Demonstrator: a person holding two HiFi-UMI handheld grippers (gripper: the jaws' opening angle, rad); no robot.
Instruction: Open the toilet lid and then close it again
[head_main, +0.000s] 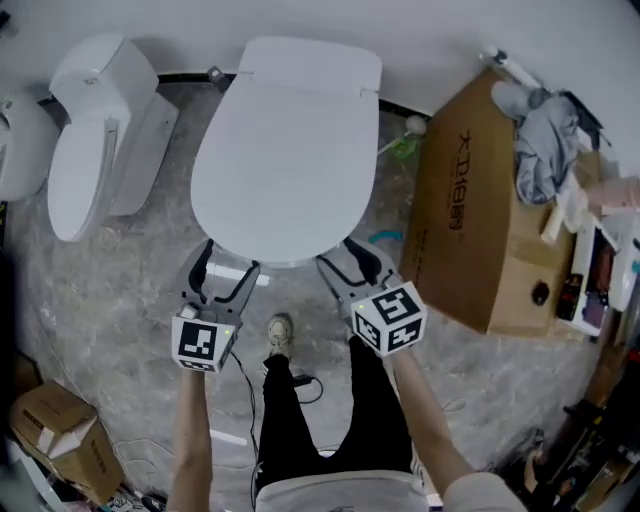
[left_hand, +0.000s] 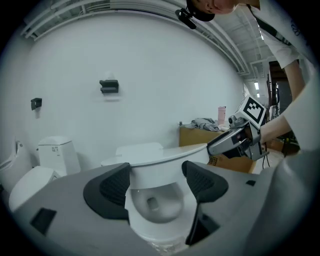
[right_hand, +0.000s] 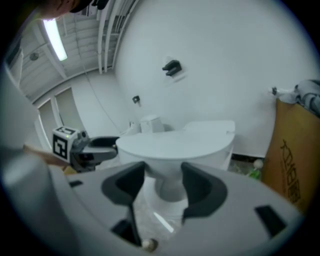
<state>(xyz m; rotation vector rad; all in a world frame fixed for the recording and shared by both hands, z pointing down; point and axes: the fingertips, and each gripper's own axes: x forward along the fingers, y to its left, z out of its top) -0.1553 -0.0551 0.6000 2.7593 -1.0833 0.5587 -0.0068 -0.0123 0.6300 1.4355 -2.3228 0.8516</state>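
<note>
1. The toilet lid (head_main: 285, 160) sits part-raised over the bowl, with its front rim just above both claws.
2. The left gripper (head_main: 230, 266) and right gripper (head_main: 352, 258) both have their jaws spread, pinching nothing.
3. The lid looks like stiff, slick, light plastic on a hinge, best lifted from under the front rim.
4. The floor (head_main: 120, 290) is grey and mottled, and a cardboard box (head_main: 470, 230) crowds the right.

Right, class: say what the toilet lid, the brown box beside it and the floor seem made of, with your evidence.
Toilet lid: probably plastic; smooth, glossy white, with a thin edge.
Brown box: cardboard; matte, with print on its side.
Floor: mottled grey, perhaps concrete or stone-look tile; cannot tell which.
</note>
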